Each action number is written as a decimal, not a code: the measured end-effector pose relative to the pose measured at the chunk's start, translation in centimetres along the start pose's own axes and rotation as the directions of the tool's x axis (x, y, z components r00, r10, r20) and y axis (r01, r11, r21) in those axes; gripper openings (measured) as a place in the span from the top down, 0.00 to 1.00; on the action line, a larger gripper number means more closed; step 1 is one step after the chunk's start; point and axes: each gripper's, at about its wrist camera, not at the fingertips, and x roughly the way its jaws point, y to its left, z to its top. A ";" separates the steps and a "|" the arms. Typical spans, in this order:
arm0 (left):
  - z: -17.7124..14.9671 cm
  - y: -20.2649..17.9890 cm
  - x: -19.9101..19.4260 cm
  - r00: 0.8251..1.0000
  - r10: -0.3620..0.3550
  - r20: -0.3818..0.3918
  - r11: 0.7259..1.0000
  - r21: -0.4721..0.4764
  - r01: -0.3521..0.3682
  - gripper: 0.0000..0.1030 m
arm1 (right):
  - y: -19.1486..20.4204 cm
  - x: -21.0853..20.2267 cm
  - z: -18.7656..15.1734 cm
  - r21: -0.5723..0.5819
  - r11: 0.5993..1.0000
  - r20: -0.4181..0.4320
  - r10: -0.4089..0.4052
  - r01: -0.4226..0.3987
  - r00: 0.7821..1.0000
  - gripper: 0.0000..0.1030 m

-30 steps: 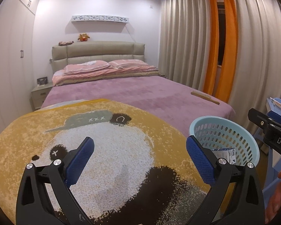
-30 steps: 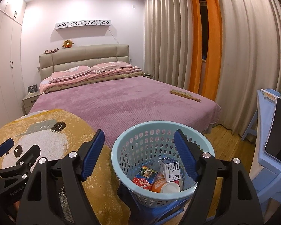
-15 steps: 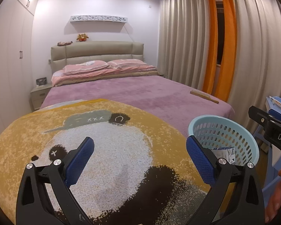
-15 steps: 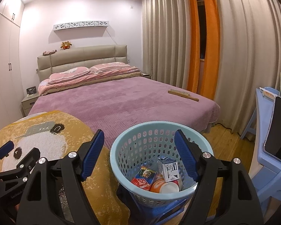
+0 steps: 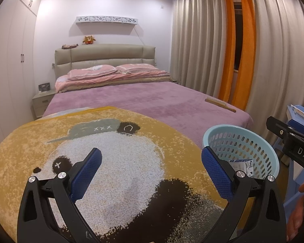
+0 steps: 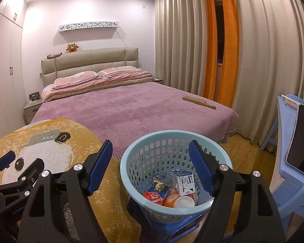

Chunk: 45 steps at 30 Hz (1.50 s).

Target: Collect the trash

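A light blue perforated basket (image 6: 143, 151) stands on a blue stool by the foot of the bed; it also shows in the left wrist view (image 5: 259, 139). Inside lie a red carton (image 6: 156, 189), a white carton (image 6: 183, 181) and an orange cup (image 6: 179, 200). My right gripper (image 6: 151, 163) is open and empty, held above the basket's near rim. My left gripper (image 5: 152, 165) is open and empty over the yellow panda rug (image 5: 121, 162), left of the basket.
A purple bed (image 6: 131, 109) fills the middle, with a wooden brush (image 6: 198, 102) near its right edge. Curtains (image 6: 263, 60) hang at the right. A blue table (image 6: 287, 117) and chair stand at the far right. A nightstand (image 5: 41, 101) stands at the left.
Both views have shifted very slightly; the right gripper has drifted a little over the basket. Both grippers stay open and empty.
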 end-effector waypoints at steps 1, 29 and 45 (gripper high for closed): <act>0.0 0.0 -0.1 1.000 -0.001 0.000 1.000 0.000 0.001 0.07 | 0.0 0.0 0.0 0.001 1.000 -0.001 0.001 -0.001 1.000 0.28; 0.2 -0.2 -0.2 1.000 -0.008 0.008 1.000 -0.007 0.008 0.07 | 0.1 0.4 -0.4 0.009 1.000 -0.010 0.010 -0.010 1.000 0.28; 0.3 -0.1 -0.4 1.000 0.002 0.012 1.000 -0.003 -0.002 0.07 | 0.2 0.3 -0.4 0.013 1.000 -0.012 0.010 -0.010 1.000 0.28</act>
